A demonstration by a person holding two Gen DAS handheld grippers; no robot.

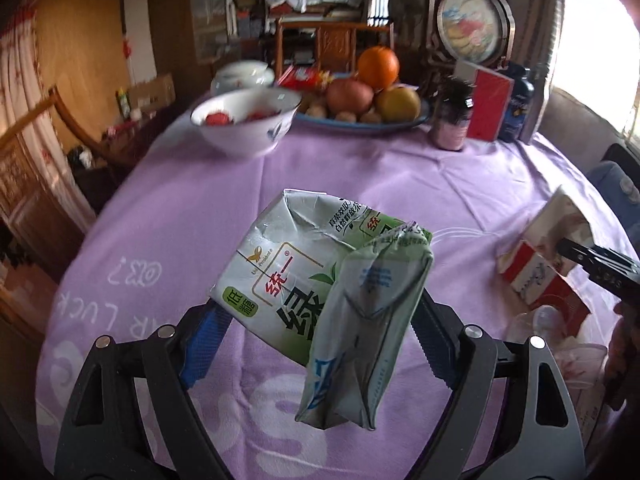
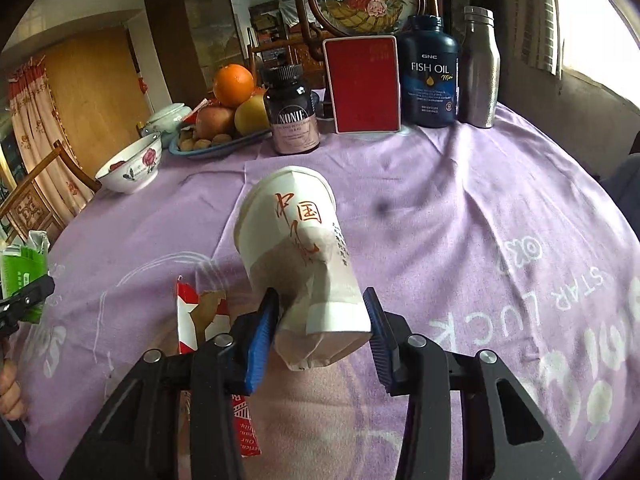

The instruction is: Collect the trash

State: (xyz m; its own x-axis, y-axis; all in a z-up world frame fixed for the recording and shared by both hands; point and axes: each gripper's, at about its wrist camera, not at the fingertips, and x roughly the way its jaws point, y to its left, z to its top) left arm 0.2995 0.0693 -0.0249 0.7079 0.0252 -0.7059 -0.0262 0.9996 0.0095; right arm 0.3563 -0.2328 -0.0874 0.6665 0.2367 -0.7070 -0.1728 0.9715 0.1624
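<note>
left gripper [image 1: 320,320]: mine, clamped on the carton [image 1: 316,276], blue pads on both sides; carton crushed, green-and-white, lifted clear of the table [image 1: 168,216]
right gripper [image 2: 320,324]: mine, pinching the cup [image 2: 304,256] near its base; paper cup dented, tilted, rim pointing away from me, red characters on the side
cup vs table: off the purple cloth, nothing under it touching
wrapper [image 2: 200,320]: red-and-white torn pack, flat on the table just left of my right gripper, partly hidden under it
left view, right edge: right gripper and cup visible there, above more red-and-white scrap and a clear plastic bit; too blurred to say more
far side of table: bowl [image 2: 130,170], fruit plate [image 2: 224,148], dark jar [image 2: 295,110], red box [image 2: 362,86], fish oil bottle [image 2: 430,74], steel flask [image 2: 480,68], all upright, well apart from both grippers
</note>
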